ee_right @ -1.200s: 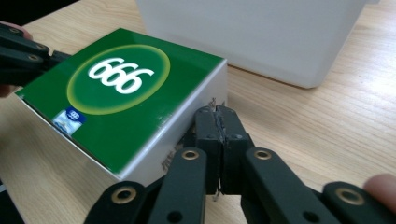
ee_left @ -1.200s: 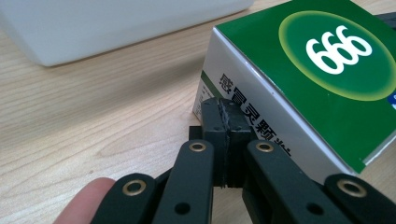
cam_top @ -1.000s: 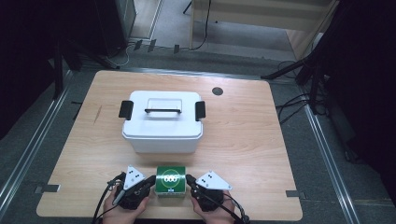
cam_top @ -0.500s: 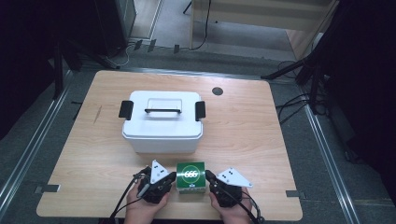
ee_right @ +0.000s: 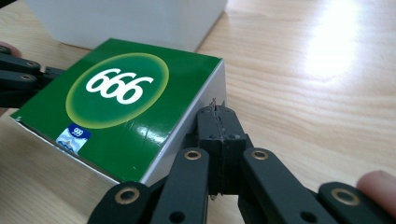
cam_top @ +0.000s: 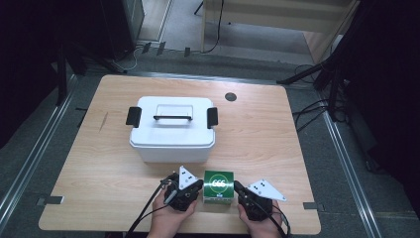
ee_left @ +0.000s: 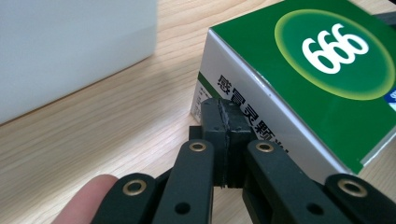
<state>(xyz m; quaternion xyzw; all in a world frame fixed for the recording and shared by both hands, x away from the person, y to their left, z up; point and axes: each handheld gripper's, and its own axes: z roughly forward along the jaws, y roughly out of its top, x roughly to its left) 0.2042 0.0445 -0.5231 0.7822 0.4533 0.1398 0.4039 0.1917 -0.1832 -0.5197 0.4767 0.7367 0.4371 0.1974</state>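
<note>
Landmark = white lidded bin [cam_top: 172, 130], mid-table, black latch each end, handle lying flat on lid. Wooden table [cam_top: 277, 139] w/ a dark round spot beyond bin, toward far right corner.

Green box [cam_top: 218, 186] sits just in front of bin's right front corner, on tabletop, near my edge. Small gap between box and bin wall; bin is the nearest obstacle on the far side, bare wood to the right of the box.

My left gripper [cam_top: 197, 187] is at box's left side, front of bin; my right gripper [cam_top: 237, 188] is at box's right side. Both jaw pairs fully closed, pads together, nothing between them. Closed tips butt against box's white side walls, one each side – left gripper view [ee_left: 227, 122], right gripper view [ee_right: 217, 120].

Box lies flat, green "666" face up. Looks roughly square from above, long axis cannot tell. Digits read upright from my side.

Hard to see: side-panel print partly behind my left tips; bin cut off at top of both gripper views; my hands [cam_top: 171, 218] cut by bottom edge.
</note>
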